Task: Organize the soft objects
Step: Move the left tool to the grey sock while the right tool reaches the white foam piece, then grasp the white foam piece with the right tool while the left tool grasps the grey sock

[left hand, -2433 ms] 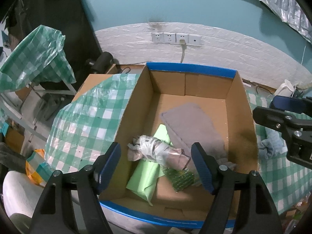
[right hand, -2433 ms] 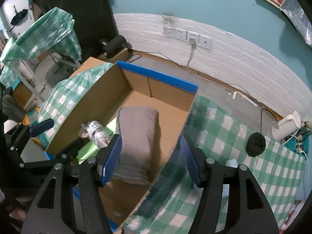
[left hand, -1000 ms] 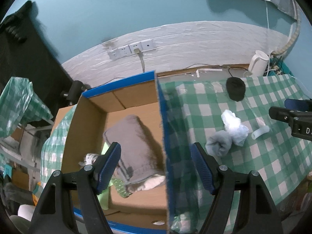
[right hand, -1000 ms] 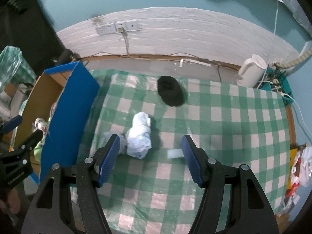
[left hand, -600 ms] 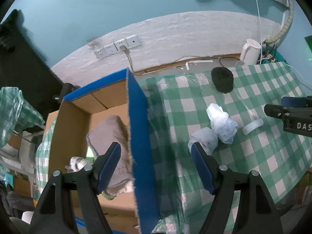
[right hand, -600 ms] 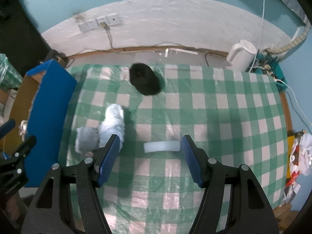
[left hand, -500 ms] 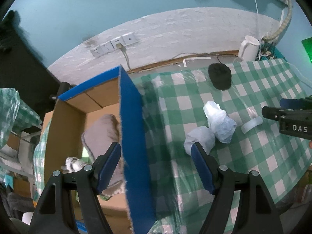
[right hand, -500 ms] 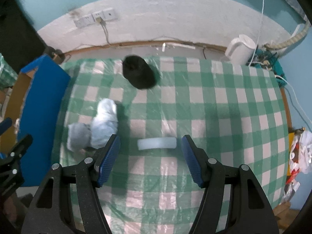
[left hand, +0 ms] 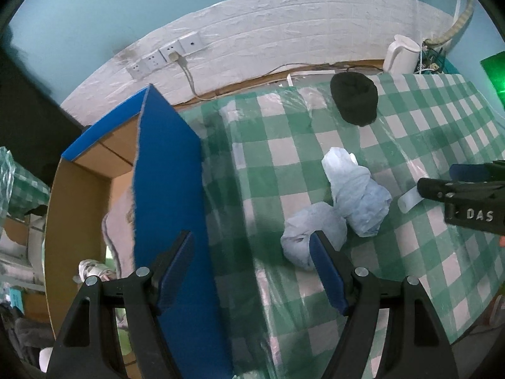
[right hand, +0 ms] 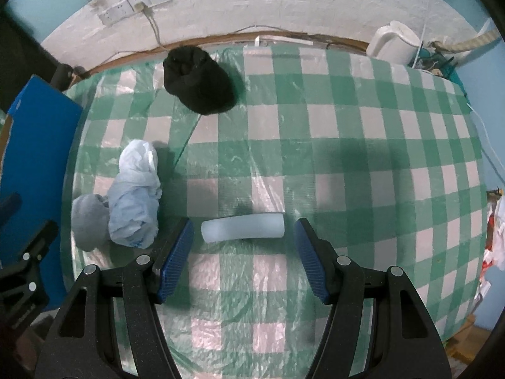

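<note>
On the green checked tablecloth (right hand: 347, 145) lie a white foam tube (right hand: 243, 228), a crumpled pale blue plastic bag (right hand: 134, 202), a grey sock ball (right hand: 88, 221) and a black cap (right hand: 197, 80). My right gripper (right hand: 242, 252) is open and empty, just above the table with the foam tube between its fingertips' line. My left gripper (left hand: 252, 268) is open and empty, straddling the blue box wall (left hand: 170, 221); its right finger is near the grey ball (left hand: 311, 235). The bag (left hand: 356, 195), cap (left hand: 355, 98) and tube (left hand: 408, 201) also show there.
A cardboard box (left hand: 72, 221) with blue outer sides stands left of the table, holding a grey towel (left hand: 118, 230) and other soft items. A white kettle (right hand: 394, 44) stands at the back right corner. Wall sockets (right hand: 135, 3) and cables run behind the table.
Both grippers have swung right, from over the box to over the table. The right gripper has come down toward the foam tube. Both stay open and empty.
</note>
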### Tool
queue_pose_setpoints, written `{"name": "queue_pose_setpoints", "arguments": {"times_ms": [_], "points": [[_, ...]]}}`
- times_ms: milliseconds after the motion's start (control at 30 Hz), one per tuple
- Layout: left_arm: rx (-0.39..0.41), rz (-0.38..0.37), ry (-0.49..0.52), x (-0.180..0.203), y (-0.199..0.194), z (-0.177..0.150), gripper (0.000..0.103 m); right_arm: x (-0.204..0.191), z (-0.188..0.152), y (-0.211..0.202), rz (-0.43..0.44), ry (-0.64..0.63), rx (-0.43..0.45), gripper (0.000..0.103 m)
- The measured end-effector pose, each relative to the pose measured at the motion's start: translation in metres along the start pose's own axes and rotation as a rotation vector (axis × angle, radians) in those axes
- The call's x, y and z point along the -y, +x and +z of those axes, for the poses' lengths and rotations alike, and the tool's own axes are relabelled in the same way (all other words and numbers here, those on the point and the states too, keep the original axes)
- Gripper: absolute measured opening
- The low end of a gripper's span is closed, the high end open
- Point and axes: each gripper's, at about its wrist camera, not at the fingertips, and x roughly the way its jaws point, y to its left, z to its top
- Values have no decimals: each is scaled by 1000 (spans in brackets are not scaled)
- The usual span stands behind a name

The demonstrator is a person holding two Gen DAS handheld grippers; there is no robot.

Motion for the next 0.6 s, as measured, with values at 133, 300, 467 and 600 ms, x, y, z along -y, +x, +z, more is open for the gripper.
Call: {"name": "queue_pose_setpoints", "arguments": {"times_ms": [133,300,467,600], "points": [[-5,-8,19,5,5,2,76,-4,2,11,-6,-29,-25,65],[-28,-16,22,8,15,3,76,-7,2,24,-15,-63,-47,65],[-25,-21,33,11,19,5,76,-7,2,33,-28,-88,-53,65],[-28,-34,26,11,21,7,76,-6,0,39,-46,-108,-59,65]]}}
